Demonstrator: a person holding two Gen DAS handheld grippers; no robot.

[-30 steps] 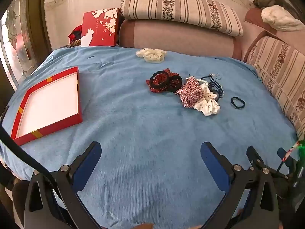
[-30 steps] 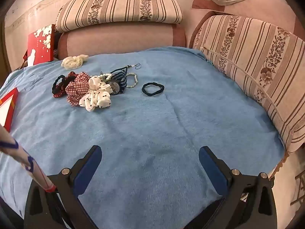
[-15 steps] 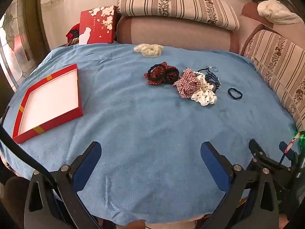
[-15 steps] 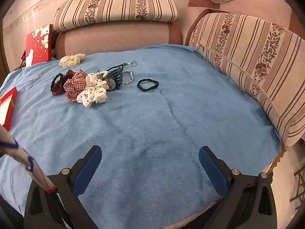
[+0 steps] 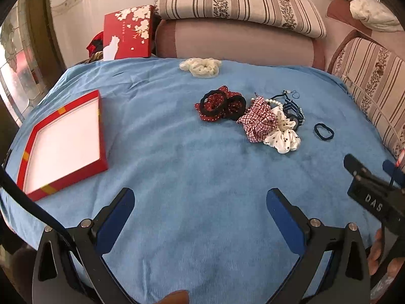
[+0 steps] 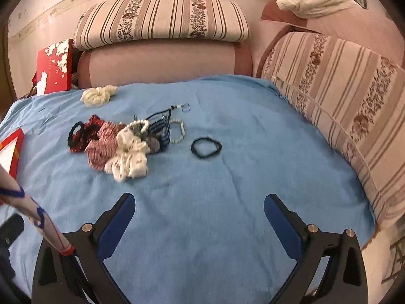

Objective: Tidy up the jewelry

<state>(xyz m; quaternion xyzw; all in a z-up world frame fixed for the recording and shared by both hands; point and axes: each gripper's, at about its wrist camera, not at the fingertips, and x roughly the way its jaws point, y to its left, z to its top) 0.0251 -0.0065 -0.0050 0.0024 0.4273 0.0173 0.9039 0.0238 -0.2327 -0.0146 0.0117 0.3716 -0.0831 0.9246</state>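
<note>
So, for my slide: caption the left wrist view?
Open left tool faces scrunchies and red tray on blue cloth.

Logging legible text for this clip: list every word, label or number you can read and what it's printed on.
"DAS": white letters on the black body of the right gripper, seen from the left wrist view.
Red box lid leaning against the cushions: small pale lettering beside the white cat and blossoms, too small to read.
Nothing else carries readable text.

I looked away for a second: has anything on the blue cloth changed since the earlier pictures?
Nothing was picked up or let go. Only the cameras shifted a little. Both the left tongs and the right tongs stay open and empty; the heap of fabric scrunchies, thin black hair tie and shallow red tray lie unmoved.
</note>
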